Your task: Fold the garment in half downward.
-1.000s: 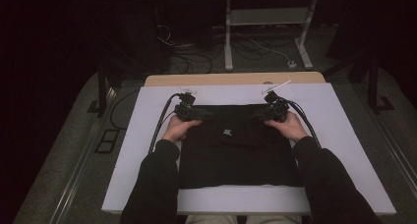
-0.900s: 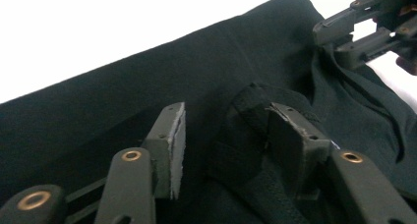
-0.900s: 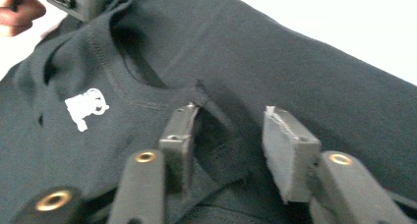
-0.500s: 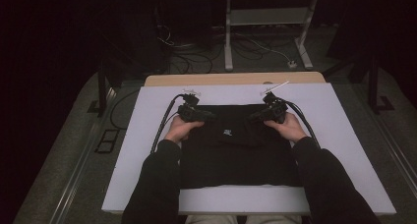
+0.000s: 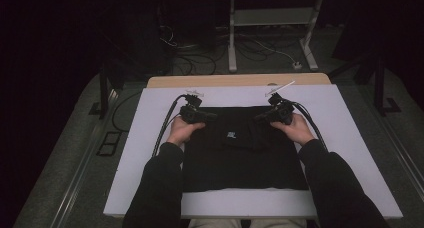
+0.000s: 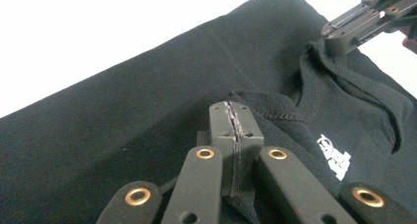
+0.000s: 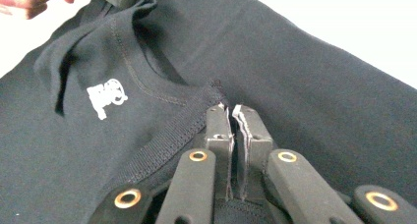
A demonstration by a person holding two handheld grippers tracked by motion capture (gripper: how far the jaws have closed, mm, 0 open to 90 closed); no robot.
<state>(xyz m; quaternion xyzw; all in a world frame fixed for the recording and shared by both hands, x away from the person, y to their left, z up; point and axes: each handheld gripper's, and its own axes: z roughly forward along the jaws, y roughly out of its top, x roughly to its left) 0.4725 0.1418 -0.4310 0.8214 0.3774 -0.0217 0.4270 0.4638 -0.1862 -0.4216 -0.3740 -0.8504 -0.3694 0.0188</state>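
left gripper [image 6: 235, 130] closed onto the black garment's [image 5: 240, 153] folded edge, right gripper [image 7: 238, 130] likewise

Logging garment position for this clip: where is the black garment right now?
In the high view the black garment lies flat mid-table on the white board, between the person's forearms, its far edge pinched by the left gripper and right gripper.

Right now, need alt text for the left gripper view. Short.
The left tool, jaws shut, pinches a stitched edge of a black garment lying on a white table. A small white logo shows at right; the right tool grips the cloth at the upper right.
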